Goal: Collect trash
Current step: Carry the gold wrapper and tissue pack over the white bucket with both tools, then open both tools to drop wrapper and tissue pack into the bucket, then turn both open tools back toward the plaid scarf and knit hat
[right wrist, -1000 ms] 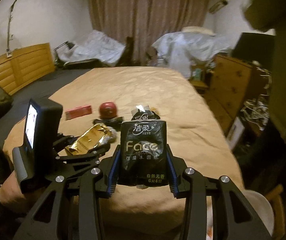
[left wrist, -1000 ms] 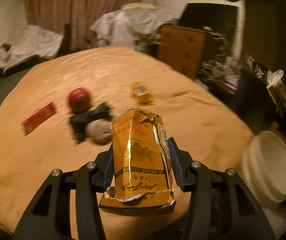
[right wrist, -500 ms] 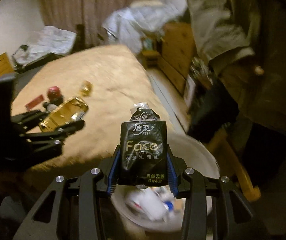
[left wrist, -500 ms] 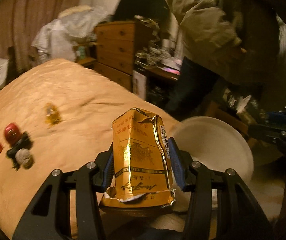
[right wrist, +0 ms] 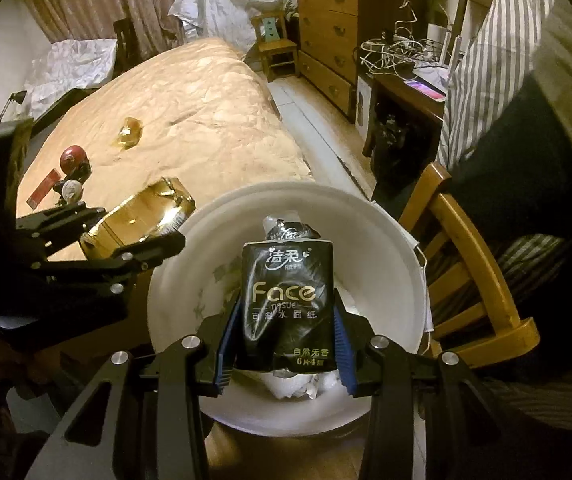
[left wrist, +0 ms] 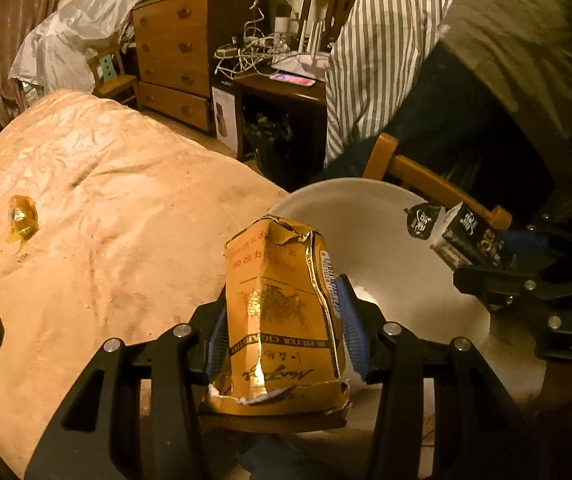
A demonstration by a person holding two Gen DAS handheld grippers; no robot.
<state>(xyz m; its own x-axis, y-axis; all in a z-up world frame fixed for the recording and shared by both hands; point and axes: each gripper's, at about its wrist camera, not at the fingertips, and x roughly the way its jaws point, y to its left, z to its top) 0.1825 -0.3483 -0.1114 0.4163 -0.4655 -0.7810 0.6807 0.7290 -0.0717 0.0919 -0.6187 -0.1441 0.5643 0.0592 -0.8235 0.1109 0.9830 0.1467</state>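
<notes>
My left gripper [left wrist: 282,320] is shut on a crumpled gold cigarette pack [left wrist: 282,304], held at the near rim of a white bin [left wrist: 397,248]. In the right wrist view that pack [right wrist: 142,216] hangs at the bin's left edge. My right gripper [right wrist: 286,332] is shut on a black tissue packet [right wrist: 286,300], directly above the white bin [right wrist: 385,248], which holds crumpled white paper. The same packet [left wrist: 465,236] shows at the right in the left wrist view. On the tan bed lie a yellow wrapper [right wrist: 128,132], a red ball [right wrist: 72,156] and a red box [right wrist: 44,190].
A wooden chair [right wrist: 465,248] stands right of the bin, with a person in dark trousers and a striped cloth behind it. A chest of drawers [right wrist: 325,32] and a cluttered desk [right wrist: 405,76] line the far wall past the bed.
Both grippers swung right from over the bed to the white bin, still gripping the gold pack and the black packet. The bed items now sit far left.
</notes>
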